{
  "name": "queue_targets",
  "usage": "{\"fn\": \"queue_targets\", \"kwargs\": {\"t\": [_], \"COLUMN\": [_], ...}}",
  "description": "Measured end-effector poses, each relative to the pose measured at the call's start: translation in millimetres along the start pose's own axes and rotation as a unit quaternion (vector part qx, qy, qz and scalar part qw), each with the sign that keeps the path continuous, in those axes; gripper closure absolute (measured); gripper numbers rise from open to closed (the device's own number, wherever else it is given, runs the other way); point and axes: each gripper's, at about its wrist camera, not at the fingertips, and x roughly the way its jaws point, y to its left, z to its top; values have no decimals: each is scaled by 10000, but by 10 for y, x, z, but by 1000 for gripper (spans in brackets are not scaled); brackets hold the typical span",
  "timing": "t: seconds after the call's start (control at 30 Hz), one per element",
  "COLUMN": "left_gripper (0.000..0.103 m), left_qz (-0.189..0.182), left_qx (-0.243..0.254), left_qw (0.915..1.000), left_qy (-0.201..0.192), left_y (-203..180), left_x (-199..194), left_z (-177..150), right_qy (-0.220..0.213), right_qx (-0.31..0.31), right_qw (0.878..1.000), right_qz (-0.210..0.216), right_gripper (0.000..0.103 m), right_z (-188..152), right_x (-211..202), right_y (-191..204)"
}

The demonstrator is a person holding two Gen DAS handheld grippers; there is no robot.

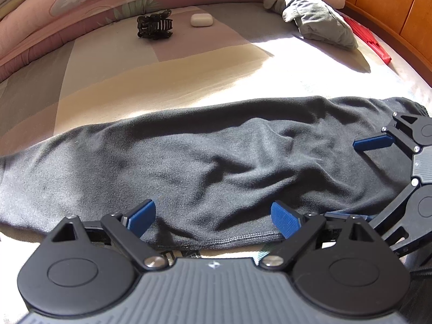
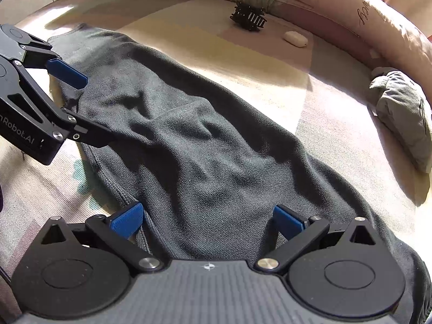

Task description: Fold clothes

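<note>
Left gripper [image 1: 213,217] spread wide, holding nothing, at the stitched hem [image 1: 243,239] of the dark garment [image 1: 216,159]; right gripper [image 2: 208,220] likewise agape over the cloth, which lies long and rumpled across the bed [image 1: 189,81]; knit looks soft, light, limp; hem probably grips best; layers unclear.

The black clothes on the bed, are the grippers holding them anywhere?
No. Both the left gripper and the right gripper are open over the black garment, with nothing pinched between their blue fingers.
</note>
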Motion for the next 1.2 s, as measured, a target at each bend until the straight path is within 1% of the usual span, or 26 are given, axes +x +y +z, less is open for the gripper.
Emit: {"fn": "queue_targets", "kwargs": {"t": [0.03, 0.1, 0.17, 0.2, 0.27, 0.3, 0.33, 0.4, 0.43, 0.57, 0.6, 0.63, 0.67, 0.7, 0.77, 0.8, 0.87, 0.97, 1.03, 1.07, 1.1, 1.13, 1.2], "left_gripper": [11, 11, 11, 11, 11, 11, 11, 11, 11, 11, 11, 11, 11, 11, 11, 11, 11, 11, 11, 11, 11, 11, 11], "left_qz": [-10, -32, -37, -36, -7, 11, 27, 53, 66, 93, 97, 99, 102, 108, 112, 105, 88, 59, 29, 20, 16, 14, 12], "left_qx": [-16, -42, 13, 55, 155, 200, 233, 242, 233, 98, 98, 117, 136, 157, 171, 156, 129, 97, 116, 141, 169, 188, 178], "left_qw": [10000, 10000, 10000, 10000, 9999, 9998, 9997, 9997, 9997, 9999, 9999, 9998, 9998, 9997, 9997, 9998, 9998, 9999, 9999, 9998, 9998, 9998, 9998], "left_qy": [0, 18, 14, 8, -22, -35, -46, -57, -59, -73, -93, -113, -125, -121, -101, -93, -87, -90, -101, -99, -97, -91, -61], "left_y": [6, 14, 7, 1, -9, -11, -10, 5, 15, 56, 56, 55, 53, 51, 50, 52, 49, 39, 23, 15, 6, 1, 2], "left_x": [-3, -11, -24, -32, -49, -54, -57, -54, -51, -49, -58, -70, -80, -82, -82, -80, -73, -61, -63, -64, -64, -63, -58], "left_z": [-2, -8, -14, -16, -19, -21, -23, -26, -28, -34, -38, -43, -48, -54, -65, -70, -74, -76, -77, -80, -84, -88, -96], "right_qy": [123, 320, 338, 354, 301, 207, 122, -24, -39, 98, 115, 136, 169, 169, 163, 150, 133, 282, 339, 364, 381, 414, 470], "right_qx": [49, -245, -530, -556, -440, -295, -186, -84, -144, -726, -877, -986, -1064, -1105, -1128, -1177, -1277, -1237, -1075, -976, -906, -894, -991], "right_qw": [9998, 9986, 9972, 9970, 9980, 9989, 9990, 9973, 9958, 9866, 9853, 9848, 9844, 9837, 9827, 9830, 9831, 9865, 9882, 9889, 9895, 9896, 9885], "right_qz": [134, 333, 403, 411, 329, 311, 387, 723, 900, 1455, 1461, 1421, 1390, 1407, 1458, 1402, 1304, 1040, 1040, 1055, 1060, 1045, 1037], "right_gripper": [0, 0, 0, 0, 0, 0, 0, 0, 0, 1, 10, 22, 28, 40, 44, 48, 49, 52, 65, 70, 79, 85, 86], "right_z": [5, -11, -50, -66, -84, -96, -104, -122, -136, -170, -152, -146, -128, -112, -97, -102, -115, -134, -114, -97, -70, -50, -38], "right_x": [11, -4, -70, -109, -182, -241, -302, -437, -477, -474, -450, -436, -425, -431, -456, -477, -499, -407, -350, -324, -307, -289, -257], "right_y": [-1, 91, 185, 200, 164, 130, 101, 79, 102, 316, 352, 383, 403, 406, 388, 384, 371, 313, 244, 207, 175, 154, 159]}}
